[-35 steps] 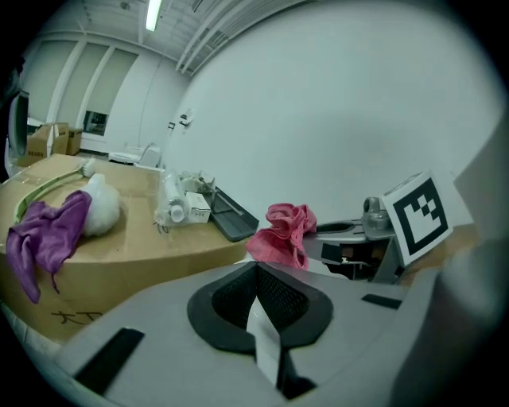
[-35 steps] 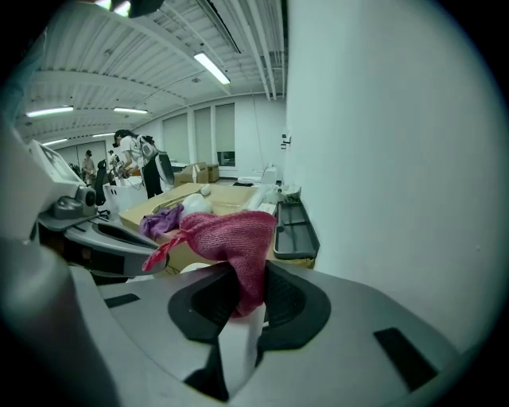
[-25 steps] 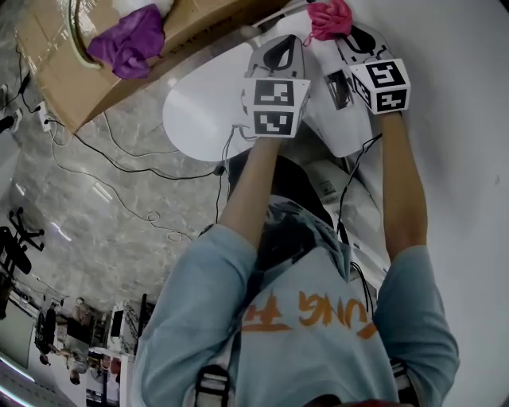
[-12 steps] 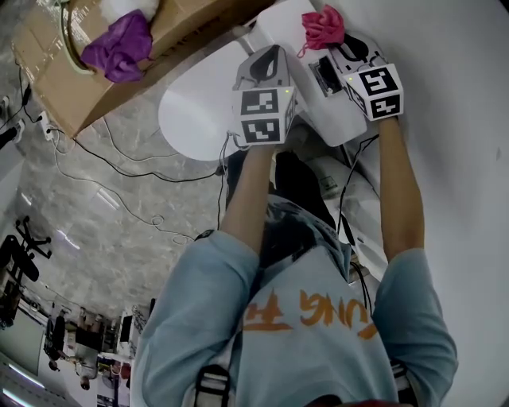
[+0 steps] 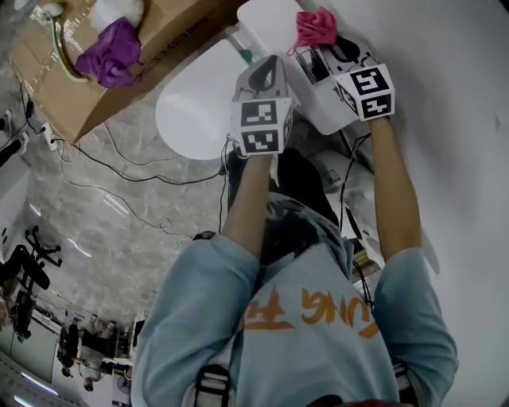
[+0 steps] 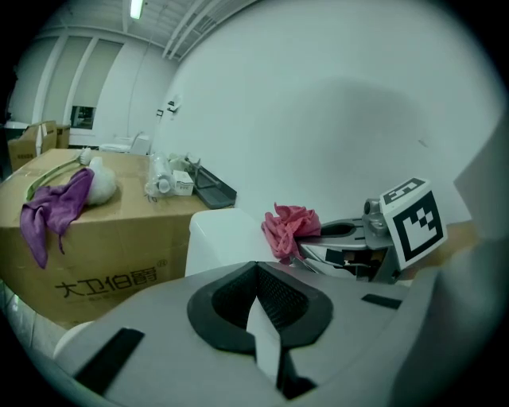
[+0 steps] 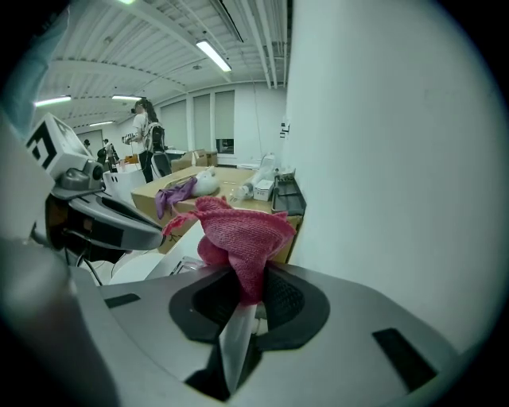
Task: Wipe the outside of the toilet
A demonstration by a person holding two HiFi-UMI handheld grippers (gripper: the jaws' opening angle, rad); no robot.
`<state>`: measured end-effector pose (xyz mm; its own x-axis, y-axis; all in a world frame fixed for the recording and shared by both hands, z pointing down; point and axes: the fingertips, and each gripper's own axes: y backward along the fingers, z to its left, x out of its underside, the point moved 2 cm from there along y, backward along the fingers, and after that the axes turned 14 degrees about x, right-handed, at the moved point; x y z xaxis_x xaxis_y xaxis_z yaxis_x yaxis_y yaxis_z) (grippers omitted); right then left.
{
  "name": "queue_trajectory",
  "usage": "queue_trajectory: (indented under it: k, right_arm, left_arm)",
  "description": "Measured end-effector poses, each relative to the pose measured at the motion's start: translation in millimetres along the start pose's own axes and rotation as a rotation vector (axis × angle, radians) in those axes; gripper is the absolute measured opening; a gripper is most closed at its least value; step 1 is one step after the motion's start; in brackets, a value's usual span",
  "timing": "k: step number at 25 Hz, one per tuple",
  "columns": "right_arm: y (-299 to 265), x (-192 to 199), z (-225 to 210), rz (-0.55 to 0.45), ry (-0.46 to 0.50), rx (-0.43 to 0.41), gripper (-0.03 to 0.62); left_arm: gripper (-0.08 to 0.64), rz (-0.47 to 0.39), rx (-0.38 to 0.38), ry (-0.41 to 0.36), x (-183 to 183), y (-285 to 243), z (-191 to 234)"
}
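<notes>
The white toilet shows in the head view as a closed oval lid (image 5: pixel 195 111) and a cistern (image 5: pixel 266 20) against the wall. My right gripper (image 5: pixel 320 49) is shut on a pink cloth (image 5: pixel 316 28), held beside the cistern top. In the right gripper view the pink cloth (image 7: pixel 238 238) bunches up out of the shut right gripper (image 7: pixel 248 290). My left gripper (image 5: pixel 269 67) hovers over the lid's back edge, to the left of the right one. In the left gripper view the left gripper (image 6: pixel 256 274) is shut and empty, with the cistern (image 6: pixel 223 238) and pink cloth (image 6: pixel 290 229) ahead.
A cardboard box (image 5: pixel 95 71) stands left of the toilet, with a purple cloth (image 5: pixel 115 52), bottles (image 6: pixel 163 184) and a dark tray (image 6: pixel 211 187) on top. Black cables (image 5: pixel 135 171) trail over the marble floor. The white wall (image 5: pixel 461 119) is close on the right. People stand far off (image 7: pixel 147 147).
Both grippers have shifted a little away from me toward the cistern, the pink cloth going with the right one. Both stay shut.
</notes>
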<state>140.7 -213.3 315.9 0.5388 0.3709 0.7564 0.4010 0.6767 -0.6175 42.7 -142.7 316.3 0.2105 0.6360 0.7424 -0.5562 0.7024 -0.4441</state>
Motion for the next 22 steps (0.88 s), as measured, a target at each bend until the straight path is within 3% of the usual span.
queue_trajectory:
  k: [14, 22]
  right_arm:
    - [28, 27, -9, -0.004, -0.119, 0.075, 0.078]
    - [53, 47, -11, 0.011, -0.133, 0.109, 0.078]
  left_arm:
    - [0.022, 0.020, 0.024, -0.015, 11, -8, -22]
    - [0.021, 0.027, 0.027, -0.015, 13, -10, -30]
